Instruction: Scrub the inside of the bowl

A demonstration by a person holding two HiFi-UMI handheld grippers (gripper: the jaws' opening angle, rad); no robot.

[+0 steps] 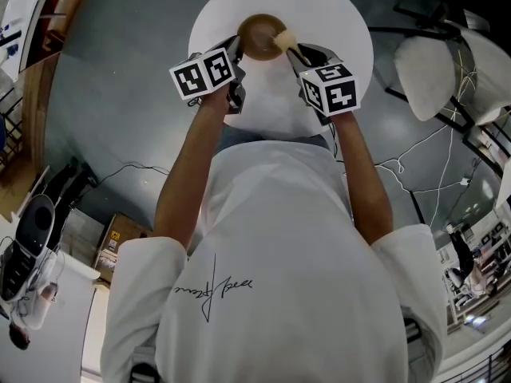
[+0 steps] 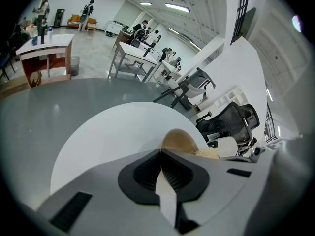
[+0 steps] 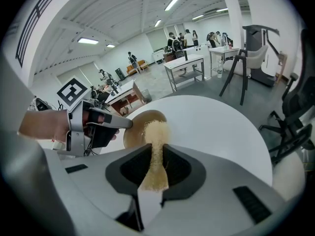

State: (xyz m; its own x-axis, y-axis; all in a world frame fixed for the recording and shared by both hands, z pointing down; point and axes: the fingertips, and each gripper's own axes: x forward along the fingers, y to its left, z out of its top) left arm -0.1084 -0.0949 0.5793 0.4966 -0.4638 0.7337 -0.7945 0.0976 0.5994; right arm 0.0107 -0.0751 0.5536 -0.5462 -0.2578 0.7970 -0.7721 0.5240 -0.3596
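A brown wooden bowl [image 1: 259, 35] stands near the middle of a round white table [image 1: 343, 18]. My left gripper [image 1: 237, 51] is shut on the bowl's near-left rim; in the right gripper view its fingers [image 3: 117, 123] pinch that rim of the bowl [image 3: 137, 128]. My right gripper [image 1: 297, 54] is shut on a pale fibrous scrubber [image 1: 285, 40], whose tip [image 3: 156, 131] reaches down inside the bowl. In the left gripper view the bowl [image 2: 180, 140] shows just past the closed jaws of the left gripper [image 2: 161, 152], with the scrubber [image 2: 206, 154] at its right.
A white chair [image 1: 427, 66] stands right of the table, with cables on the grey floor [image 1: 415, 166]. A cardboard box [image 1: 118, 236] lies at lower left. A black office chair [image 2: 230, 122] and desks with people stand farther off.
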